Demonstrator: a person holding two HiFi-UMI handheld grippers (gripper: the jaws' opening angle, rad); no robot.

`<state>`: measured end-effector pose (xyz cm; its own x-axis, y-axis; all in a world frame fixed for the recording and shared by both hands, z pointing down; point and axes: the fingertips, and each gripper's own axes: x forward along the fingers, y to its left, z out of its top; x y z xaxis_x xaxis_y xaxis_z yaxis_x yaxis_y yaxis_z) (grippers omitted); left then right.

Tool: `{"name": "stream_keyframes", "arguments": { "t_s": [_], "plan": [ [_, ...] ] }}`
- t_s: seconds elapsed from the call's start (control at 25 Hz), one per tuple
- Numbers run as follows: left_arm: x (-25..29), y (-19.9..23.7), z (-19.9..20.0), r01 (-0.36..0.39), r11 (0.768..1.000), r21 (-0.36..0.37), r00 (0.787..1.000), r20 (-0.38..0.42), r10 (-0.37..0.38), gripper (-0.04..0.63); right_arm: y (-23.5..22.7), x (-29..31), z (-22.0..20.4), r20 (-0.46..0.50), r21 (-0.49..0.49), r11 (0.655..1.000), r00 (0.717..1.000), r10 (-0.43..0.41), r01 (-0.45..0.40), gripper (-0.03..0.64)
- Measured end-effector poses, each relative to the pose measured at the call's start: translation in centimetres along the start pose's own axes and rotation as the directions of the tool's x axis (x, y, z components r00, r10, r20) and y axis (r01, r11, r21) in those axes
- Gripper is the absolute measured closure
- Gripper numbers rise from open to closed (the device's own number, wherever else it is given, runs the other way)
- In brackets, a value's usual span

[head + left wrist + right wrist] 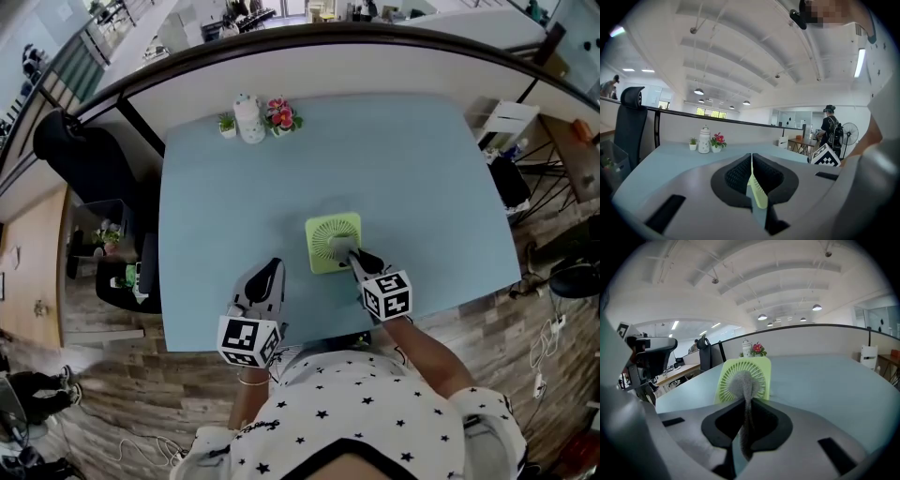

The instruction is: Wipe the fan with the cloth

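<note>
Where the fan (330, 246) stands on the table (206, 216) near its front edge, right of centre, the right gripper (357, 259) clenches a grey cloth (739, 383) against the grille. Left gripper (273, 267): near the same edge, clear of the fan, jaws pressed together, with a thin pale-green strip (757, 194) in their seam that cannot be identified. Recommended handling: light, even strokes across the grille, since a hard push would likely tip or slide the unbraced fan.

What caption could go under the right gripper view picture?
The right gripper holds a grey cloth against the green fan on the blue table.
</note>
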<state>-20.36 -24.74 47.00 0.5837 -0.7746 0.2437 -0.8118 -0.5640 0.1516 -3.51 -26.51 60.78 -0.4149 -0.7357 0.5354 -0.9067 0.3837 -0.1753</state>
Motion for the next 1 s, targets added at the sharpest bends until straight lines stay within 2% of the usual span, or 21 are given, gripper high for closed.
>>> {"name": "stream_keyframes", "arguments": {
  "t_s": [0.28,0.64,0.8,1.0],
  "plan": [
    [-0.5,-1.4,0.1,-0.03,1.0,0.001,1.0,0.006,0.03,0.563,-2.4,-0.9,-0.6,-0.013,0.01,1.0,1.0,-0.023,0.023,0.586],
    [-1.4,-2.6,-0.2,-0.079,0.997,-0.004,0.997,0.008,0.079,0.562,-2.9,-1.1,-1.1,-0.025,0.01,1.0,1.0,0.005,-0.005,0.586],
    [-2.0,-2.8,-0.4,-0.102,0.995,-0.008,0.995,0.005,0.102,0.562,-2.0,-1.6,-0.2,0.01,0.013,0.999,0.999,0.041,-0.041,0.586],
    [-3.0,-2.3,-0.8,-0.138,0.99,-0.015,0.99,-0.003,0.138,0.561,1.4,-1.1,1.3,0.046,-0.008,0.992,0.991,0.129,-0.128,0.586]
  ]
}}
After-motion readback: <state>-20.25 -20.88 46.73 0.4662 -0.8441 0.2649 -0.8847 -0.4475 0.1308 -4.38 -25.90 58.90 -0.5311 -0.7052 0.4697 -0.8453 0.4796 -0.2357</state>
